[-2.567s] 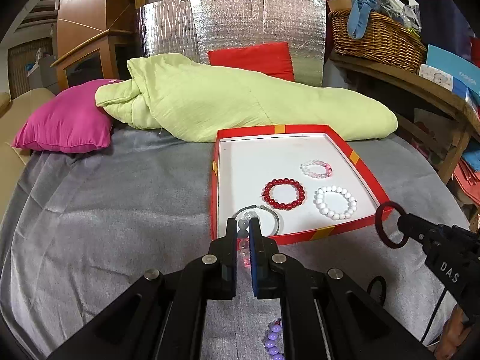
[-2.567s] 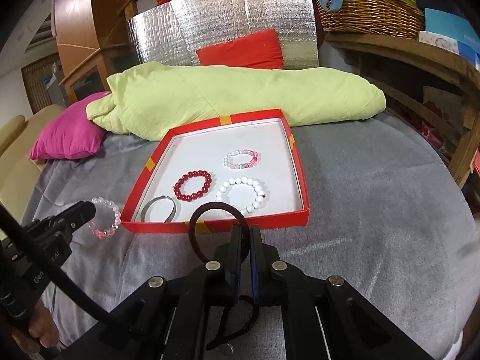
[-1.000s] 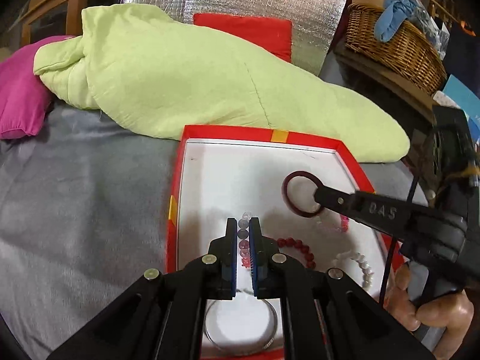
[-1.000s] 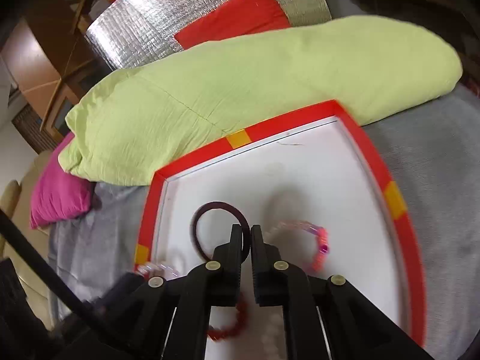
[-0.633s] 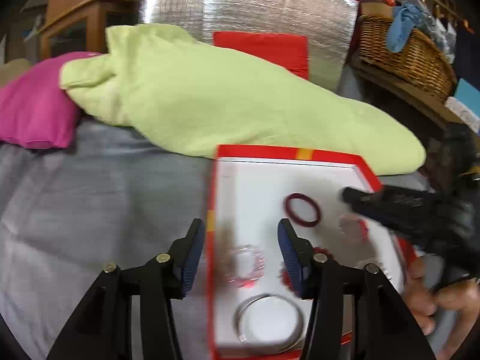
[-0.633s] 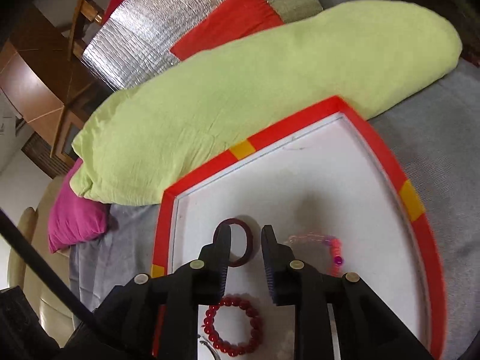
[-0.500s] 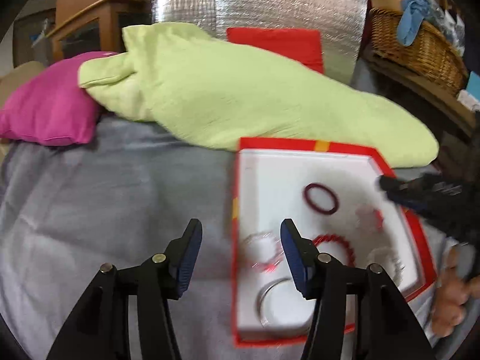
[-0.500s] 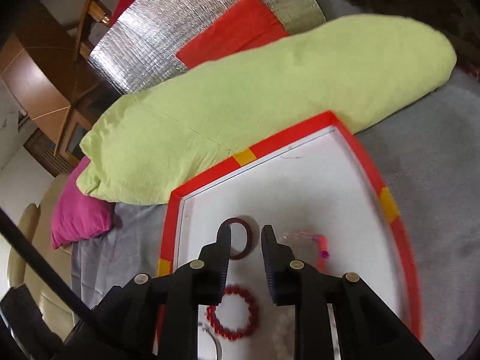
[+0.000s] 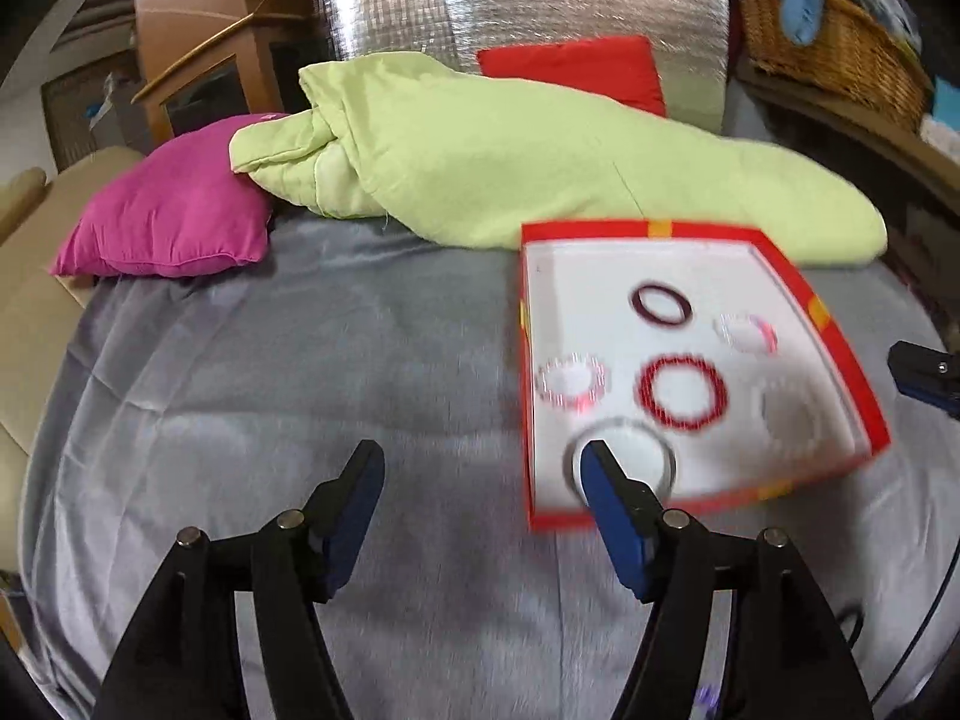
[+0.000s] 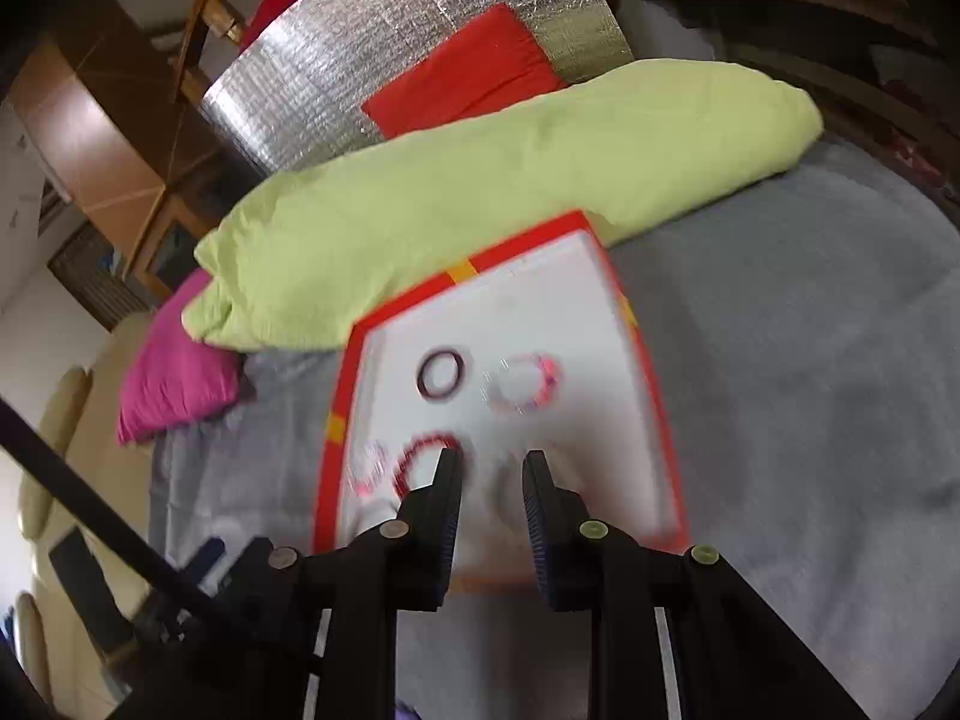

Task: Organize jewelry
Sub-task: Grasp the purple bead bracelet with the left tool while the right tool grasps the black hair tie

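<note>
A red-rimmed tray [image 9: 840,354] with a white floor lies on the grey bedspread; it also shows in the right wrist view [image 10: 651,384]. In it lie a dark maroon ring [image 9: 660,304] [image 10: 441,373], a pink-and-clear bead bracelet [image 9: 745,333] [image 10: 523,387], a red bead bracelet [image 9: 683,393] [image 10: 420,456], a clear-and-pink bracelet [image 9: 571,383] [image 10: 369,471], a silver bangle [image 9: 630,456] and a blurred white bracelet [image 9: 792,414]. My left gripper [image 9: 480,468] is open and empty, left of the tray's near corner. My right gripper [image 10: 491,468] is open and empty above the tray.
A lime-green quilt [image 9: 540,156] lies behind the tray, a magenta pillow [image 9: 174,222] to the left. A silver foil panel [image 9: 522,12], a red cushion [image 9: 576,72] and a wicker basket [image 9: 834,42] stand at the back. A purple bead strand [image 9: 708,699] lies near the bottom edge.
Both grippers opened and let go: the maroon ring and the clear-and-pink bracelet now lie in the tray. Both grippers have pulled back; the left one has swung left of the tray.
</note>
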Demonstrator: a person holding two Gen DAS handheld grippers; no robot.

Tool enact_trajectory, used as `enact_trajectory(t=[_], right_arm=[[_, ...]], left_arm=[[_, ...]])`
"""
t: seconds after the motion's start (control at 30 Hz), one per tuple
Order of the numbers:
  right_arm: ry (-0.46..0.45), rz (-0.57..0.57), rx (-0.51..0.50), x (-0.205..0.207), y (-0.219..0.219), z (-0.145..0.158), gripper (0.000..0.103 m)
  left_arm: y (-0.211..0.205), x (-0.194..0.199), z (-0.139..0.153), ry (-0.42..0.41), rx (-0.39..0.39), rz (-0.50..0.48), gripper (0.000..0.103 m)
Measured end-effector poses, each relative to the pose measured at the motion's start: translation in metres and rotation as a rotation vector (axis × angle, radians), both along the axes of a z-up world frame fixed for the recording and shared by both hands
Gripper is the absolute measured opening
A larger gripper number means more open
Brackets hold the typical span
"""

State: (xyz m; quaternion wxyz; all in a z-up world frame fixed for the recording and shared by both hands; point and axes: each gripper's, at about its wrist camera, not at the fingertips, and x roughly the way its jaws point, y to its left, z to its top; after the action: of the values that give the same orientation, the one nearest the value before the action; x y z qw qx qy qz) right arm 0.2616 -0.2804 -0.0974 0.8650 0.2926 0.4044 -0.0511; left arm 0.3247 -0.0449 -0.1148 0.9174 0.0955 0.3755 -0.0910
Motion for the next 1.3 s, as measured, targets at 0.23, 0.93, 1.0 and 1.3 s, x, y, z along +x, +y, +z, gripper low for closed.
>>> enact_trajectory(t=[0.23, 0.93, 1.0, 1.3], right_arm=[[0.131, 0.039, -0.006, -0.057, 0.005, -0.025, 0.024], [0.261, 0.170, -0.309, -0.075, 0.070, -0.065, 0.006], [0.231, 0.142, -0.305, -0.075, 0.066, -0.059, 0.006], [0.168, 0.093, -0.221, -0.081, 0.052, -0.043, 0.006]], left_arm=[[0.012, -0.059, -0.013, 0.029, 0.012, -0.079, 0.069], [-0.001, -0.092, -0.065, 0.252, -0.080, -0.327, 0.022], [-0.006, -0.093, -0.067, 0.247, -0.069, -0.346, 0.017], [-0.007, -0.090, -0.056, 0.179, -0.064, -0.319, 0.009]])
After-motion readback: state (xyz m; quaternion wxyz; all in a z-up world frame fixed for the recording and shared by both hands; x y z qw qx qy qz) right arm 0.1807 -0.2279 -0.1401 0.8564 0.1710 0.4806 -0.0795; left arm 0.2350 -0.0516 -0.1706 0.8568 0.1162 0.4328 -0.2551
